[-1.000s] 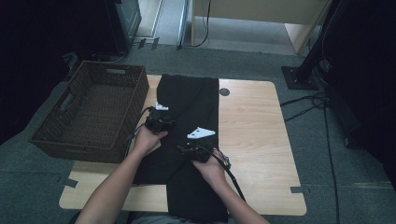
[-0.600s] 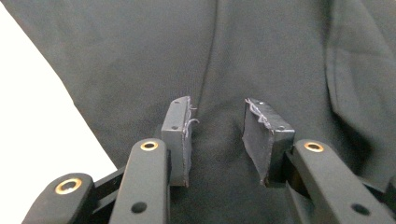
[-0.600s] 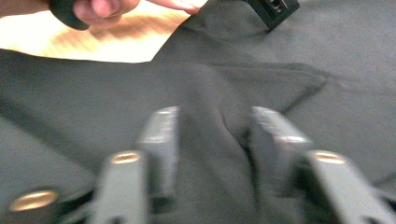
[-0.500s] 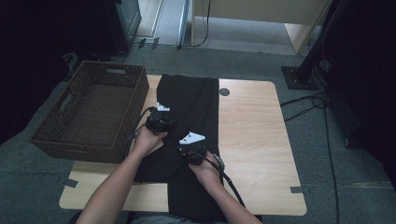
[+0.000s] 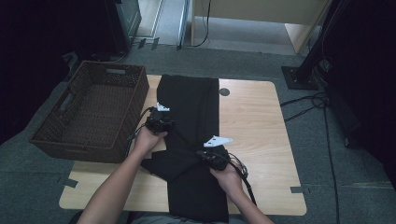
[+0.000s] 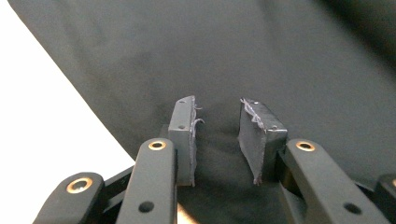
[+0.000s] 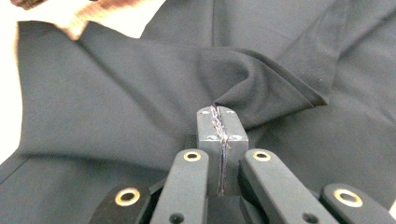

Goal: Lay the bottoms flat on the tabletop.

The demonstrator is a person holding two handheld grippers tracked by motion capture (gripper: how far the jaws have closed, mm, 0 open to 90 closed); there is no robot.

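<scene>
Black garment [image 5: 191,116] fold pinched in right gripper [image 7: 219,122]; left gripper [image 6: 217,135] jaws apart, closing over it.

We see plain black trousers [image 5: 194,126], with no print or stripe on the cloth. The table [image 5: 254,121] under them is light wood with a pale grain and a small dark round plug. The wicker basket [image 5: 91,109] is dark brown, woven all over. Each claw, left [image 6: 215,137] and right [image 7: 219,128], is black with brass-coloured rivets and grey pads [image 6: 183,135]. The floor [image 5: 327,154] is grey carpet.
</scene>
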